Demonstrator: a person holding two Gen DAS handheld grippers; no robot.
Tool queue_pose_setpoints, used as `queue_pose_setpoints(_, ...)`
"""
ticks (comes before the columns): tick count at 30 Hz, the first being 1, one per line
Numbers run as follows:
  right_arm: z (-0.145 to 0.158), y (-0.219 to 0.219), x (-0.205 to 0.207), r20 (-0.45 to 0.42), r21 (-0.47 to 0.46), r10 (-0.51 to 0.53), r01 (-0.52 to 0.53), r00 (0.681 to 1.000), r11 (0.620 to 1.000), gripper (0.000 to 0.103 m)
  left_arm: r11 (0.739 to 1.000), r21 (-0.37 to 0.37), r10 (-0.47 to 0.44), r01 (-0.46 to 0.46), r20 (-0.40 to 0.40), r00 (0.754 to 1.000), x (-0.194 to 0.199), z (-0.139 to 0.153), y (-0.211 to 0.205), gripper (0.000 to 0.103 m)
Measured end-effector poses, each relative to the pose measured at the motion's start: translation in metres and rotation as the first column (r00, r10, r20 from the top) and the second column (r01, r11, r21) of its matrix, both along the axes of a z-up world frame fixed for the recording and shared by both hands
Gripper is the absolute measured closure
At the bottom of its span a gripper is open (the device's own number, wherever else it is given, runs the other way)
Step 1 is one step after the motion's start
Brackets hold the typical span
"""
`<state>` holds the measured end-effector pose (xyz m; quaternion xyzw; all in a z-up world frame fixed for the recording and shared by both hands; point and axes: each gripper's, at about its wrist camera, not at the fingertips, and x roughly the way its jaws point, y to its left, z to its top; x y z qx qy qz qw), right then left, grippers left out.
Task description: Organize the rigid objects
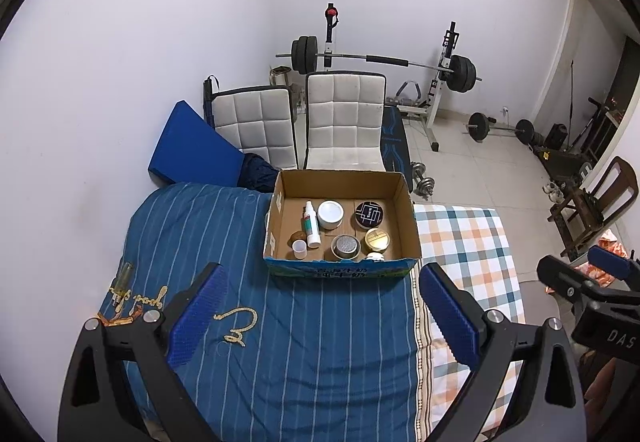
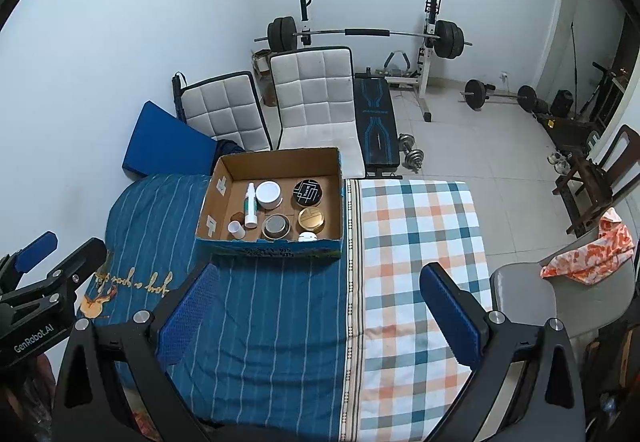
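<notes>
An open cardboard box [image 1: 280, 194] [image 2: 224, 178] stands on the bed at its far end. Inside lie a white spray bottle [image 1: 311, 224] [image 2: 250, 204], a white round jar [image 1: 331, 214] [image 2: 268, 195], a black patterned tin [image 1: 369, 215] [image 2: 307, 192], a gold tin [image 1: 377, 240] [image 2: 311, 219], a grey metal tin [image 1: 345, 246] [image 2: 275, 226], a small clear cup [image 1: 299, 249] [image 2: 236, 229] and a small white lid [image 1: 375, 256] [image 2: 308, 237]. My left gripper [image 1: 322, 316] is open and empty, over the blue striped blanket [image 1: 304, 342]. My right gripper [image 2: 320, 316] is open and empty, near the blanket's seam.
A plaid blanket [image 2: 416, 242] covers the bed's right half. Two white padded chairs [image 1: 344, 118] stand behind the box, with a blue cushion [image 1: 188, 146] at the left. A barbell rack [image 1: 384, 60], dumbbells and a wooden chair [image 2: 592, 182] stand on the tiled floor.
</notes>
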<state>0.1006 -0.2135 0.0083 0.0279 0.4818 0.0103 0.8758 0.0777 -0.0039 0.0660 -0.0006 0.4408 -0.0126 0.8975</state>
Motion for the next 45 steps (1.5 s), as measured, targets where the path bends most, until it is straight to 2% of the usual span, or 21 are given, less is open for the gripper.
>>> queue_pose_setpoints(13,-0.002,0.004,-0.004,0.008,0.004,-0.035,0.035,0.999,0.999,0.001,1.000,-0.009,0.025,-0.024,0.028,0.999,-0.001,-0.001,0.003,0.005)
queue_pose_setpoints(23,0.006,0.002,-0.010,0.055,-0.011,-0.078,0.078,0.995,0.997,0.001,1.000,0.003,0.027,-0.027,0.030,0.999,-0.002,0.002,0.003,0.005)
queue_pose_setpoints(45,0.009,0.004,-0.012,0.063,-0.022,-0.085,0.086,0.994,0.996,0.001,1.000,0.003,0.021,-0.021,0.054,0.998,-0.004,0.009,0.004,0.005)
